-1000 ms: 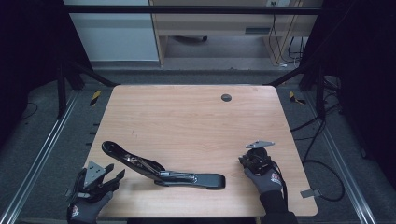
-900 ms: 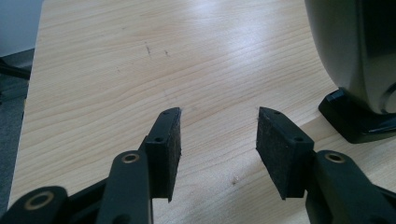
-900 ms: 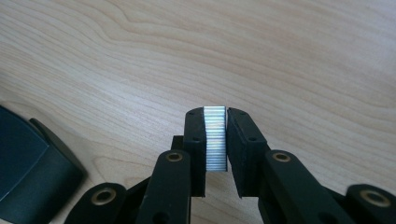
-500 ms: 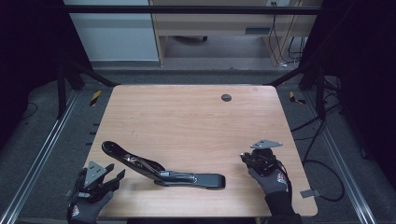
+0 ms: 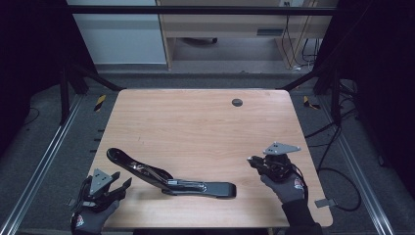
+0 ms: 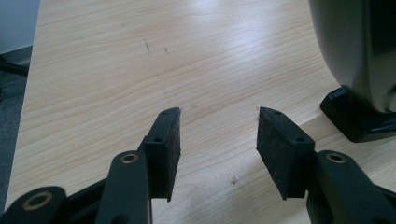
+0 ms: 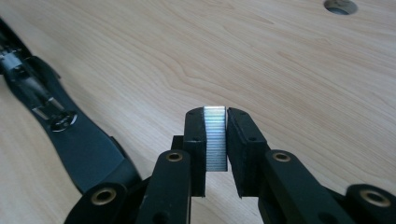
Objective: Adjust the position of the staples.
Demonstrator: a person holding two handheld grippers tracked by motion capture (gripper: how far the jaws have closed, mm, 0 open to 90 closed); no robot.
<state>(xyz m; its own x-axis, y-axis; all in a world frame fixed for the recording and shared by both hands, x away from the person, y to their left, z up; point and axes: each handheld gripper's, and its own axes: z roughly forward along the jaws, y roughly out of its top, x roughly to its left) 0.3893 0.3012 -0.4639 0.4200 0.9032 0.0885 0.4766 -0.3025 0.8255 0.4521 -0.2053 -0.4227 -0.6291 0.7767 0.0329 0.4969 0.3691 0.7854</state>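
A black stapler [image 5: 171,177] lies opened flat near the table's front edge, its top arm reaching up-left and its base pointing right. In the right gripper view its metal channel [image 7: 44,105] runs along the left side. My right gripper [image 7: 215,135] is shut on a silvery strip of staples [image 7: 215,137], pinched upright between the pads. In the high view that gripper [image 5: 258,163] hovers above the table to the stapler's right. My left gripper [image 6: 218,140] stands open with only bare wood between its pads, at the front left corner [image 5: 111,185], beside the stapler's end [image 6: 359,60].
The wooden table [image 5: 195,125] has a round cable hole [image 5: 237,102] near its far edge. Metal rails run along both sides on the floor, with cables at the right. A shelf unit stands behind the table.
My right gripper has risen a little above the table with the staple strip in it. The left gripper and the stapler have stayed where they were.
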